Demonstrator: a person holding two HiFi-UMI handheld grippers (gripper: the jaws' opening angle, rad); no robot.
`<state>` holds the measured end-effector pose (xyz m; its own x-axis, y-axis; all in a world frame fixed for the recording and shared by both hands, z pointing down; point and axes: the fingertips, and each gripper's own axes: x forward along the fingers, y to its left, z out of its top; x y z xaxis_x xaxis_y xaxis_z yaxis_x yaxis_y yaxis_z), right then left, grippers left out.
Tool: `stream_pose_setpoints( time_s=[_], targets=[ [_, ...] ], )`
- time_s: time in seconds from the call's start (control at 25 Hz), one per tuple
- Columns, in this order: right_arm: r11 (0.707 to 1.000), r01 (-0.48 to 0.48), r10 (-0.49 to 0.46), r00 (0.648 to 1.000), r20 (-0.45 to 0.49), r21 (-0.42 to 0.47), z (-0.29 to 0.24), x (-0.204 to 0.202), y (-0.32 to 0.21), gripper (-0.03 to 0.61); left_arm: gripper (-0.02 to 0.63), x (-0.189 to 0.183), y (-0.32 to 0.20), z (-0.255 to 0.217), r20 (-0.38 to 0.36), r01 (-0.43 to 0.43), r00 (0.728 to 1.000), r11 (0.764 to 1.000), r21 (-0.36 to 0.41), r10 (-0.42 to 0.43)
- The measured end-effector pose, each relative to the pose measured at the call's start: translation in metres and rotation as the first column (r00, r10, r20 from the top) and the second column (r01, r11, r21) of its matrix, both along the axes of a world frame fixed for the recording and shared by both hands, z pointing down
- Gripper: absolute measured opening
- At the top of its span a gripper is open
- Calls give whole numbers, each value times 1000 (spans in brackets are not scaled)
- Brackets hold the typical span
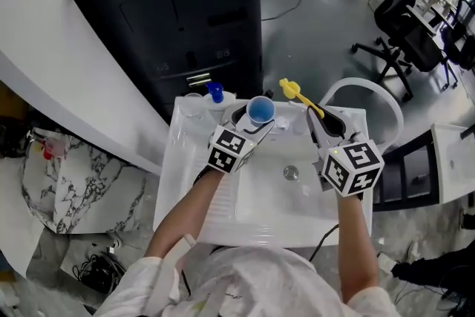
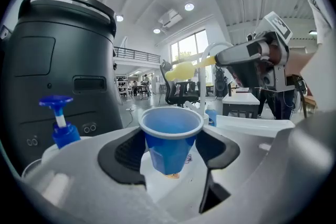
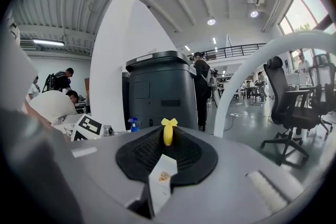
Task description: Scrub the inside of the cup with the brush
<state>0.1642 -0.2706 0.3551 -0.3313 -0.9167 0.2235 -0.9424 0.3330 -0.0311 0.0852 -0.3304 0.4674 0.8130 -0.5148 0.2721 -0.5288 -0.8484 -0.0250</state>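
The one blue cup stands upright, mouth up, pinched by its sides between the pads of the left gripper and held clear above the white sink. The one yellow brush is clamped by its handle in the right gripper, with its head near the cup but not yet inside. As I judge it, the thin cup could buckle or slide out of the pinch if the brush pushes down hard or snags the rim, and then drop into the sink. I count two grippers, one sink and one blue pump bottle.
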Motion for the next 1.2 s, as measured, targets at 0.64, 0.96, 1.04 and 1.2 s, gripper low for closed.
stream_pose_setpoints(
  time_s=[0.64,0.96,1.04,1.2],
  targets=[
    [986,167,-166,986,-30,19,-11,-27,19,35,299,-81,30,-48,69,150,986,988,41,-153],
    [976,217,-216,976,-26,17,-7,-38,26,35,298,-117,37,-43,124,243,961,969,40,-246],
    [971,237,-237,971,-33,20,-8,-41,28,35,298,-118,40,-42,136,239,960,970,44,-243],
    [952,306,-303,950,-76,26,-16,-53,32,35,295,-114,43,-41,206,217,951,972,92,-232]
  ],
)
